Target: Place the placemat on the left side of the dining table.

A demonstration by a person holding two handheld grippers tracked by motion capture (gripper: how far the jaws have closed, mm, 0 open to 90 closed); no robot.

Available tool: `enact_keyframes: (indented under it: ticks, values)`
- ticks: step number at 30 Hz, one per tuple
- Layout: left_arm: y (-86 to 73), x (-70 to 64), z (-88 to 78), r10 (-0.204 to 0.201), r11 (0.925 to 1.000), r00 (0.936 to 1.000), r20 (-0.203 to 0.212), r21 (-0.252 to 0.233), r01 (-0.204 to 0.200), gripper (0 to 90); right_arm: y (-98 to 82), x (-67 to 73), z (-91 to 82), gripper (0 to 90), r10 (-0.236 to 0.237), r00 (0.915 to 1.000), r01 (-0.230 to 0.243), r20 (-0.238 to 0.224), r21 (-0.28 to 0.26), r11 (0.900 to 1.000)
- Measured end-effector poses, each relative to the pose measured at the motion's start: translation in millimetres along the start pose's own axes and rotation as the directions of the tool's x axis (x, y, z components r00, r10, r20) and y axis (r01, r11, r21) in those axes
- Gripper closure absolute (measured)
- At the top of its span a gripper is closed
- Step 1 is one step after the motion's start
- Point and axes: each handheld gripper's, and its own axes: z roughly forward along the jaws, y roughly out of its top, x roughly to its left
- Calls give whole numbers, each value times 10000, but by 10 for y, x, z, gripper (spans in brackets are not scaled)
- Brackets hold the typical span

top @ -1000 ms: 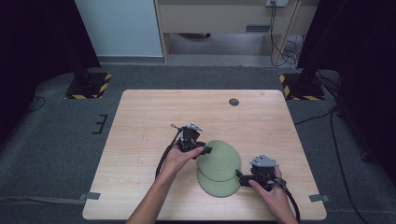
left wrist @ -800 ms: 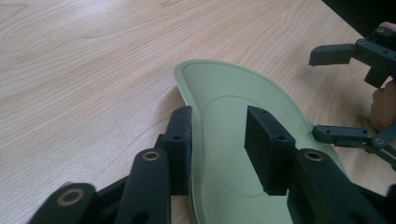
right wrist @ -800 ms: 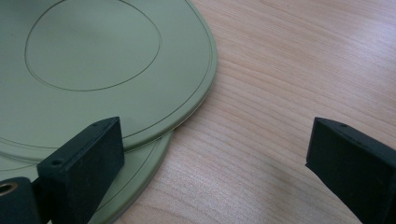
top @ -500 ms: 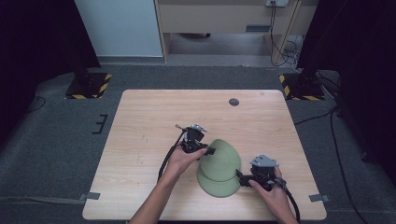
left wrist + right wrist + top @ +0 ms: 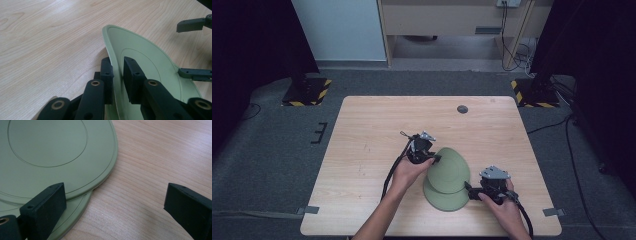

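While the right gripper (image 5: 469, 191) waits at the lower right of the high view with its jaws spread wide, nothing lies between them but bare wood; in the right gripper view one jaw sits over the edge of the lower plate (image 5: 75, 216) and the other stands well off at the frame's right. My reading is that this hand is parked there to steady or take the bottom plate once the top one is clear.

Farther up, near the middle of the high view, the left gripper (image 5: 435, 159) pinches the rim of the upper plate (image 5: 449, 170). Its jaws have just been closing, and the left gripper view shows the thin green rim (image 5: 115, 75) caught between the two pads, one on each face. That plate is tilted, its gripped edge raised off the table (image 5: 377, 130), while its far edge overlaps the lower plate. Gripping by the rim is likely the one way to get a hold on so flat a dish, and tipping it breaks the stack apart.

Beyond the plates, a small dark disc (image 5: 462, 109) rests near the table's far edge, well apart from the work.
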Motion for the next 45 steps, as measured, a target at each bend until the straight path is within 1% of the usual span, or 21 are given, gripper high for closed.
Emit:
enact_keyframes:
  ticks: [2,6,12,22,27,28,31,32,45]
  values:
    - [5,-10,-10,34,9999,10000,-54,-118,-35,787,0,0,0,42,-16,10000,16,17,-6,10000]
    - [13,-16,-29,114,9997,9998,-173,-207,-117,792,0,-5,0,35,74,10000,-74,13,49,10000]
    - [21,-28,-28,156,9995,9993,-353,-273,-166,797,3,-13,-10,35,44,9999,-46,133,78,10000]
    - [52,-47,-43,219,9986,9984,-519,-474,-244,804,7,-39,-20,39,158,9996,-161,214,113,9998]
    - [82,-67,-71,323,9977,9972,-674,-566,-361,807,7,-40,-21,40,156,9997,-159,196,120,9998]
    - [97,-79,-82,408,9973,9967,-700,-580,-449,809,6,-41,-23,40,118,9998,-121,184,136,9998]
    - [110,-97,-91,456,9971,9960,-767,-573,-501,810,7,-41,-23,40,160,9997,-163,196,118,9998]
    - [122,-107,-104,547,9966,9951,-822,-570,-595,811,7,-43,-25,40,141,9997,-143,188,131,9998]
    - [136,-98,-160,549,9949,9937,-972,-795,-627,832,5,-52,-24,40,200,9995,-205,256,161,9997]
